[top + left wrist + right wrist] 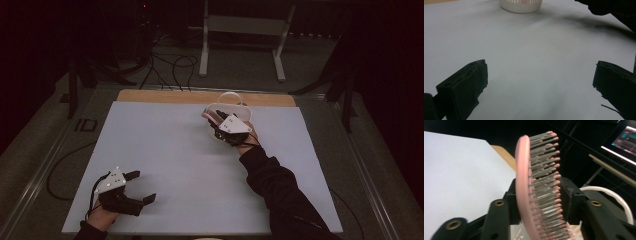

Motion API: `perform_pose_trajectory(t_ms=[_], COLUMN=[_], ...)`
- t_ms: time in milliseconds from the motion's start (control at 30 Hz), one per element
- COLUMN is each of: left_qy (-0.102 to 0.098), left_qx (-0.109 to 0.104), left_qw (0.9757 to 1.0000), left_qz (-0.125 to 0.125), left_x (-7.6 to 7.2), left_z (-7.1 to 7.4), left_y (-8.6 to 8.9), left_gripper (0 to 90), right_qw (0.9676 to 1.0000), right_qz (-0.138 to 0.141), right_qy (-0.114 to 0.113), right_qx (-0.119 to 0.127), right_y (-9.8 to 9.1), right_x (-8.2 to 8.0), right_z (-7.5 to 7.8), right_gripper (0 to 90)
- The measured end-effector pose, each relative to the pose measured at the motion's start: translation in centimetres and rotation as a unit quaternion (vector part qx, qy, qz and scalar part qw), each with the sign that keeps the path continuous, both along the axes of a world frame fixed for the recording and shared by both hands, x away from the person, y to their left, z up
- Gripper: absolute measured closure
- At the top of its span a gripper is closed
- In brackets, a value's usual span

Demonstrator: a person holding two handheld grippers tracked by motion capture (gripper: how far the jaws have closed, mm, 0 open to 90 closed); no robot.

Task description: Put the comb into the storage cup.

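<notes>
A pink hairbrush with grey, pink-tipped bristles stands between the jaws of my right gripper, which is shut on it. In the high view the right gripper holds the brush over a white slatted basket with a hoop handle, at the far middle of the table. The basket also appears at the top of the left gripper view. My left gripper rests near the front left corner, its jaws wide apart with nothing between them. Its black fingers frame bare white surface.
A white sheet covers the table, with a wooden strip along the far edge. Beyond it stand a white frame and floor cables. A lit monitor glows at the top right of the right gripper view.
</notes>
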State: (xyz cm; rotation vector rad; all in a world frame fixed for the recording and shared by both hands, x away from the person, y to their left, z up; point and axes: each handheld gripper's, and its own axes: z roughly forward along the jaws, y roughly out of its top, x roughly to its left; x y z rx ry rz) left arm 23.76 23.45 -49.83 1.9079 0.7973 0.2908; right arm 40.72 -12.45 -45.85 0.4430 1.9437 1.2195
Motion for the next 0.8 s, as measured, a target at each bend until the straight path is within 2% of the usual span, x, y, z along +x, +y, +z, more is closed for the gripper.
perform_pose_trajectory(t_ms=[167,433,467,633,700,800], left_qy=[0.000,0.000,0.000,0.000,0.001,0.000], left_qx=[0.000,0.001,0.001,0.001,0.001,0.001], left_qw=[1.0000,1.0000,1.0000,1.0000,1.0000,1.0000], left_qz=[0.000,-0.001,-0.001,-0.001,-0.001,-0.001], left_x=[0.00,0.01,0.01,0.02,0.02,0.01], left_z=[0.02,0.00,0.00,0.00,-0.01,0.00], left_y=[0.00,0.01,0.01,0.03,0.03,0.02], left_gripper=[0.2,0.2,0.2,0.1,0.2,0.1], right_qw=[0.9998,0.9997,0.9997,0.9996,0.9994,0.9986], right_qz=[0.010,0.006,0.006,-0.008,-0.012,-0.005], right_qy=[0.006,0.013,0.013,0.025,0.032,0.053], right_qx=[-0.018,-0.022,-0.022,-0.013,-0.003,-0.002], right_y=[0.14,0.30,0.30,0.18,0.07,-0.08], right_x=[0.03,0.21,0.21,0.46,0.51,0.63], right_z=[-0.08,-0.10,-0.10,0.13,0.28,0.45], right_gripper=[44.1,32.7,32.7,20.6,16.1,8.4])
